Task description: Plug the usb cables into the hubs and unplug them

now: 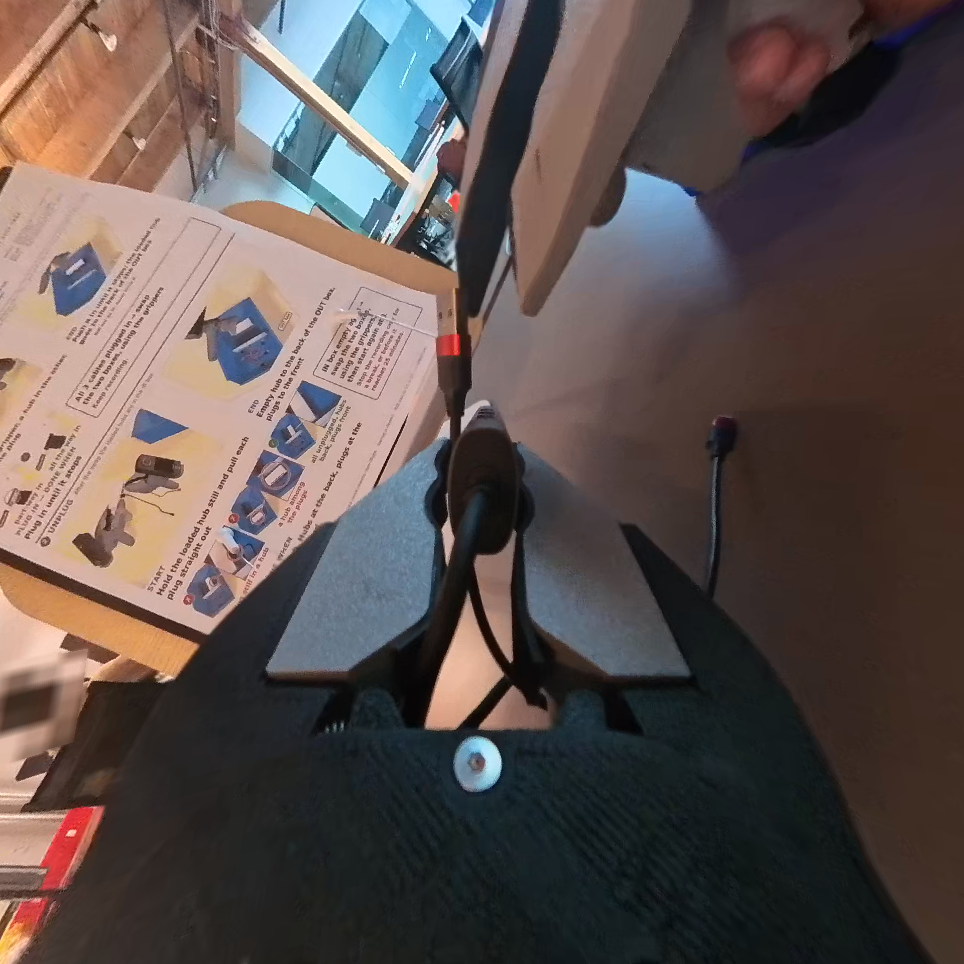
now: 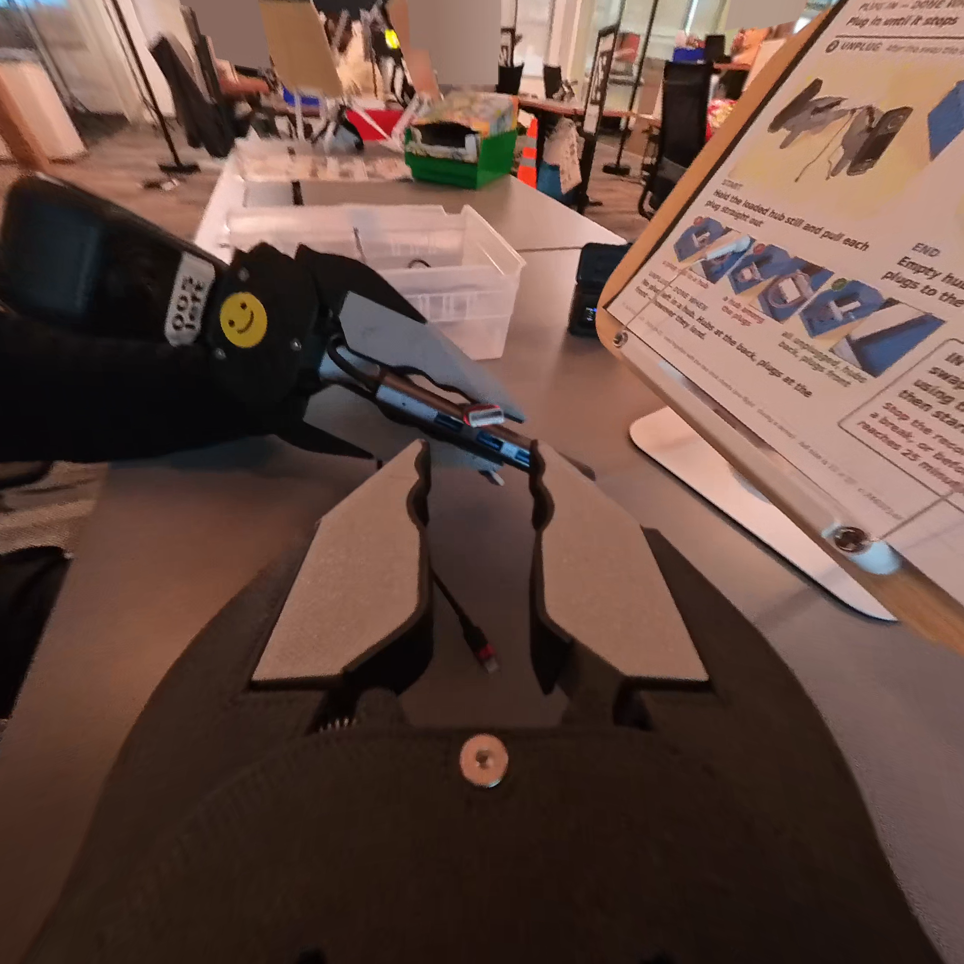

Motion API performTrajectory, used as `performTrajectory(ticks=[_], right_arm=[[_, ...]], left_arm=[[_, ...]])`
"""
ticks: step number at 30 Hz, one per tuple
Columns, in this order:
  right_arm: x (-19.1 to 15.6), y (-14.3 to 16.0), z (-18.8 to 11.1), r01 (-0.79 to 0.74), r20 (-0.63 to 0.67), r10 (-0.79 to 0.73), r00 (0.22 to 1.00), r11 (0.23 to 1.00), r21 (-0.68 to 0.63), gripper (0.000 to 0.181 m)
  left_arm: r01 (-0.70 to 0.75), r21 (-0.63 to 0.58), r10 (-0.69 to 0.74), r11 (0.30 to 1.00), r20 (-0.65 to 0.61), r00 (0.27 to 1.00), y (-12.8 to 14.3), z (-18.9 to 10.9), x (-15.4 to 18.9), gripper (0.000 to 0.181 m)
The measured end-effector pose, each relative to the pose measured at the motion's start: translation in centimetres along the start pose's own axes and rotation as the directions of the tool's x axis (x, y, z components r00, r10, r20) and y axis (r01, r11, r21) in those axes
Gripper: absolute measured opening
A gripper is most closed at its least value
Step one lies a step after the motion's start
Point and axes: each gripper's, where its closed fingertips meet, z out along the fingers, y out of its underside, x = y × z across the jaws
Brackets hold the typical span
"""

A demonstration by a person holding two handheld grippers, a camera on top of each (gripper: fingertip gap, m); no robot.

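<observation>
**Hub held, plug perched loose**

The left gripper (image 1: 482,495) was clamped on the slim grey hub (image 2: 448,417), held above the table (image 2: 574,365). The right gripper (image 2: 480,469) stood with its jaws apart and nothing between them, just before the hub's blue ports. A red-collared USB plug (image 2: 485,416) lay against the hub, apparently unseated. It could slip off if the hub tilted, or jam if pushed in askew

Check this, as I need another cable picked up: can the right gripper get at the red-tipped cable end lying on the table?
Probably yes. The right gripper is open, and the red-tipped cable end lies bare on the table below its fingers, with nothing covering it.
</observation>
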Motion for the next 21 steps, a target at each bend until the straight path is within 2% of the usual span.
performTrajectory(ticks=[4, 7, 13, 18, 21], right_arm=[[-0.3, -0.2, 0.9, -0.032, 0.009, 0.031, 0.999, 0.999, 0.033, 0.031], [-0.7, -0.5, 1.5, -0.054, 0.030, 0.052, 0.998, 0.995, 0.082, 0.012], [-0.2, -0.5, 1.9, -0.093, 0.002, 0.093, 0.996, 0.991, 0.094, 0.011], [3.7, 0.6, 1.1, -0.147, -0.191, 0.160, 0.968, 0.986, 0.081, 0.011], [6.8, 1.7, -0.8, -0.169, -0.364, 0.177, 0.915, 0.984, 0.054, 0.012]], left_arm=[[-0.014, 0.014, 0.014, 1.000, -0.001, 1.000, -0.6, 0.0, 0.4, 0.019], [-0.011, 0.028, 0.011, 1.000, -0.010, 1.000, -1.1, 0.0, 0.7, 0.019], [0.026, 0.019, -0.025, 0.999, -0.027, 0.999, -0.9, 0.2, 0.8, 0.019], [0.008, 0.028, -0.008, 1.000, -0.018, 1.000, -1.0, 0.1, 0.8, 0.018], [-0.010, 0.029, 0.011, 1.000, -0.023, 1.000, -1.1, 0.0, 1.1, 0.015]])
